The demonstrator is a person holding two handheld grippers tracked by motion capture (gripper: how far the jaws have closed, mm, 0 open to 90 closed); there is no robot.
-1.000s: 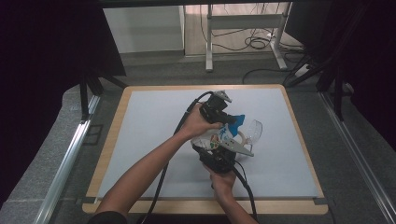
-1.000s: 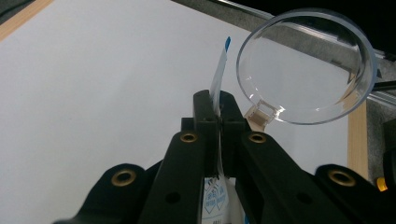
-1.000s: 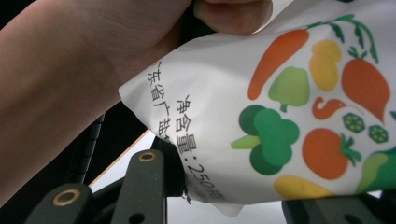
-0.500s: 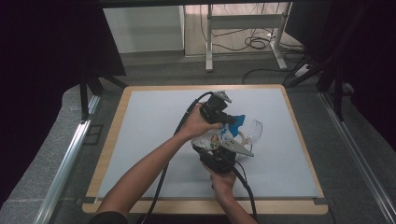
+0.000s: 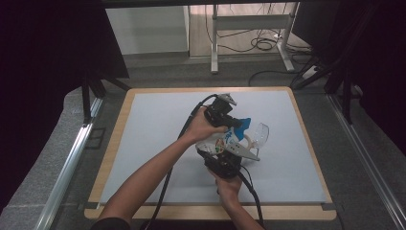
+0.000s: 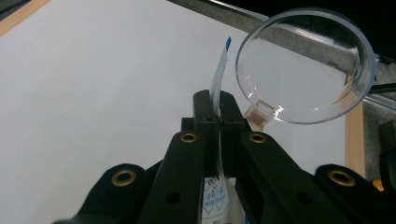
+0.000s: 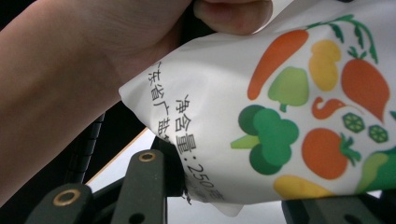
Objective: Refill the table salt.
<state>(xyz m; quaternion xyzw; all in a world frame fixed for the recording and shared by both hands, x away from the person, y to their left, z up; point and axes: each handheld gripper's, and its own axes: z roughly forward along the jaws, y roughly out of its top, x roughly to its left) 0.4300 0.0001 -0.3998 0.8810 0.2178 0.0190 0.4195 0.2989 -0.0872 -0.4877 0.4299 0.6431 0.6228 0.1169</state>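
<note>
A white bag [image 5: 225, 141] printed with vegetables hangs over the middle of the table between both grippers. My left gripper [image 5: 238, 125] comes from the far side and is shut on the bag's thin blue-tipped top edge [image 6: 217, 81]; in the left gripper view its jaws [image 6: 218, 120] meet on that edge. From the near side, my right gripper [image 5: 218, 152] is shut on the bag's lower part. The printed bag [image 7: 280, 116] sits between the jaws of the right gripper [image 7: 233, 198], and the left hand [image 7: 93, 70] is just behind it.
A clear round plastic cup [image 5: 261, 134] lies on its side on the white mat [image 5: 158, 129], right of the bag and just beyond my left gripper's tips [image 6: 303, 70]. The mat has a wooden border [image 5: 210, 211]. Metal rails run along both sides; desk legs and cables stand behind.
</note>
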